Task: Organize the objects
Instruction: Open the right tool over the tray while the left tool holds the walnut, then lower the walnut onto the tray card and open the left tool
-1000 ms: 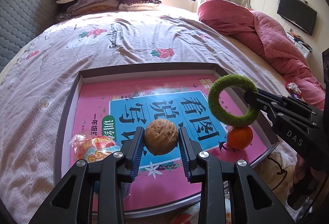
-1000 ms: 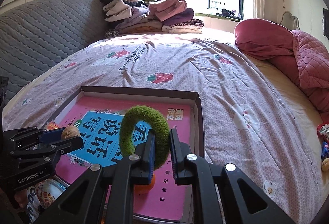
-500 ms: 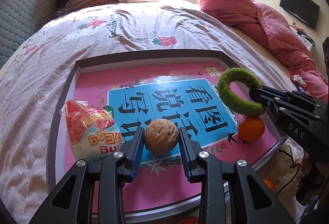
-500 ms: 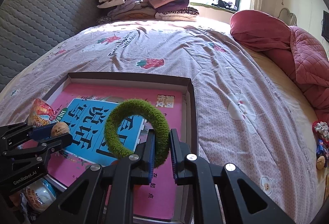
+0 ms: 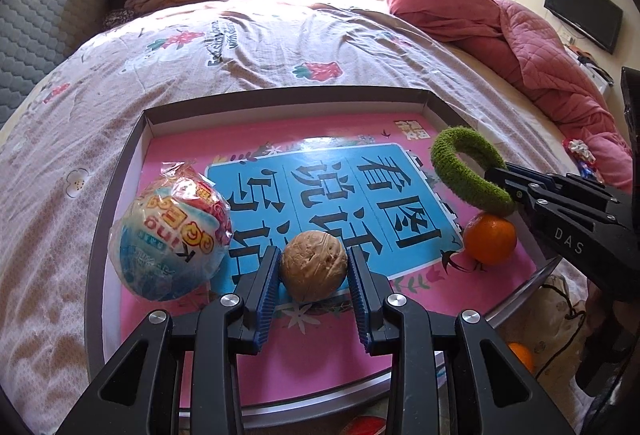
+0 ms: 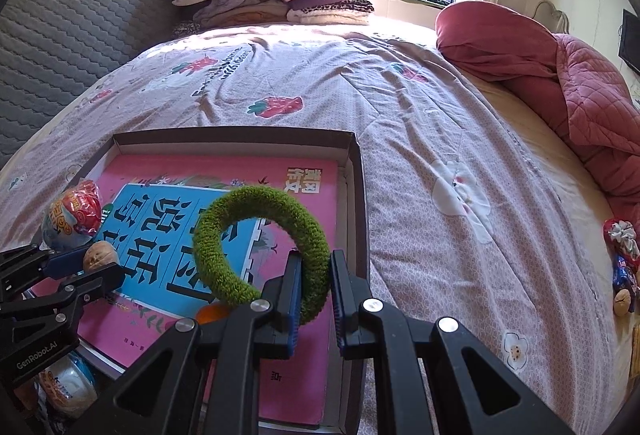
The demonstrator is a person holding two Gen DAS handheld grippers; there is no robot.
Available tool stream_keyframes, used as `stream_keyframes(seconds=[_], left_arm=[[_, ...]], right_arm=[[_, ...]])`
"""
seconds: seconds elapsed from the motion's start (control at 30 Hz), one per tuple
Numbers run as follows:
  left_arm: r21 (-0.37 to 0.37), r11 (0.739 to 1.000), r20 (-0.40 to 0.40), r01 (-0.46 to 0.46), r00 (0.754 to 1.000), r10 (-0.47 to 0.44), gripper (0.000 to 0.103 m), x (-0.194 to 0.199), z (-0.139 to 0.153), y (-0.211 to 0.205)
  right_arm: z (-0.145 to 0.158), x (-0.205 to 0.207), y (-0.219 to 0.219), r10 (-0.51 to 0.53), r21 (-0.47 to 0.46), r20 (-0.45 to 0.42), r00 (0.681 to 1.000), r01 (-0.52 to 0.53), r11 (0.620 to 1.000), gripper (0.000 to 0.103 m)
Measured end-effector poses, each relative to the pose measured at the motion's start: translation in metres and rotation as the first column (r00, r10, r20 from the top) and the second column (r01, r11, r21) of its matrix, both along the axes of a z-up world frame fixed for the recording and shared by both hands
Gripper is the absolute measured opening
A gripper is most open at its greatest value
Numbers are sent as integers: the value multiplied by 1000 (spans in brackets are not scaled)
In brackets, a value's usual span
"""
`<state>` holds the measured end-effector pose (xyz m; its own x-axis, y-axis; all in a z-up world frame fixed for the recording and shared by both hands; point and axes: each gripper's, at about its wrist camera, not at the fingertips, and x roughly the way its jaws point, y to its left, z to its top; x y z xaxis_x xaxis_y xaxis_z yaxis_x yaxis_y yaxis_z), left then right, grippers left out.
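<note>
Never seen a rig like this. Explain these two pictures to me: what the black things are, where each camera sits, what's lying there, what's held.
No robot here: a person holds a black two-finger tool in each hand, each with a forward-looking fisheye camera. The left gripper has its jaws around a walnut. The right gripper pinches a fuzzy green ring. Below them on the bed lies a shallow box lined with a pink book, holding a wrapped snack ball and a tangerine.

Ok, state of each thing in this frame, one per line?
left gripper: jaws shut on the walnut
walnut: held, low over the book
right gripper: jaws shut on the green ring
green ring: held above the tray, tilted
orange: resting on the book
snack bag: sealed, lying in the tray
tray: open, on the bed
</note>
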<state>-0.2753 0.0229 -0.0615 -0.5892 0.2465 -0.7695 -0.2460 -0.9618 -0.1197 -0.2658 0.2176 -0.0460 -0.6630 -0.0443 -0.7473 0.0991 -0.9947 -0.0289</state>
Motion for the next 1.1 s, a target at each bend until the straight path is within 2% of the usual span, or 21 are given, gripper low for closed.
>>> stream_keyframes(seconds=[0.37,1.1], left_arm=[[12,1000,-11,-6,1000,6,34,1,6,-2],[6,1000,-21,-23,1000,23,37,2,11,-5]], right_arm=[[3,-2,9,-41,-19,2,999,41,999,14],[27,7,3,-17,-55,-45,999,15,998,14]])
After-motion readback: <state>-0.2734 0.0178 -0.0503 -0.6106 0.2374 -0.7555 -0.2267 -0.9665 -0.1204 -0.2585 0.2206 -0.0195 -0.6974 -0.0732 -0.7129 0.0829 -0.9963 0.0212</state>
